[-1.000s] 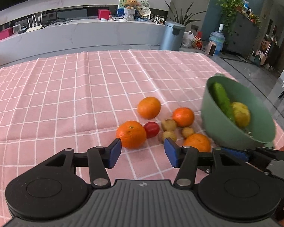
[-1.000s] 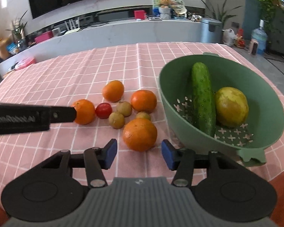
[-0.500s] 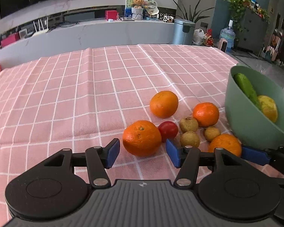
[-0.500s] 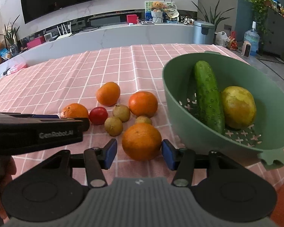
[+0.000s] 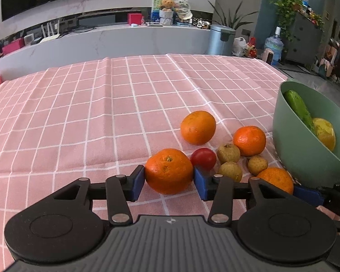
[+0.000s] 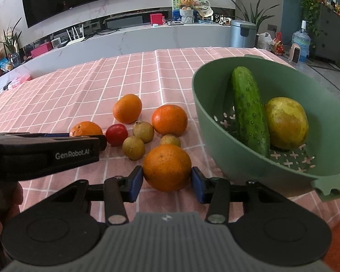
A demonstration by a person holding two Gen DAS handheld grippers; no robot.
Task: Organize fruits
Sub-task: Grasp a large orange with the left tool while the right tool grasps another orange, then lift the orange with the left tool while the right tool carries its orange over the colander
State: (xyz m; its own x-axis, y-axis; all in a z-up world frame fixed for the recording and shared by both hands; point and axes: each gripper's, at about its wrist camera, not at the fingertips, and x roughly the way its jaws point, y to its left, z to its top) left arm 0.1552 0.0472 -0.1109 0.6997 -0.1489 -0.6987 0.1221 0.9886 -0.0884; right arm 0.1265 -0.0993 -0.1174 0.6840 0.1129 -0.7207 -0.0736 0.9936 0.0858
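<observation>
On the pink checked tablecloth (image 5: 102, 113), your left gripper (image 5: 169, 180), marked "GenRobot.AI", has both pads against the leftmost orange (image 5: 168, 174). Your right gripper (image 6: 167, 180) clamps the nearest orange (image 6: 167, 167) beside the green colander (image 6: 249, 167).

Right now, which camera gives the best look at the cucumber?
The right wrist view: the cucumber lies fully visible inside the green bowl, beside a yellow fruit. In the left wrist view the bowl's near wall hides much of the cucumber.
</observation>
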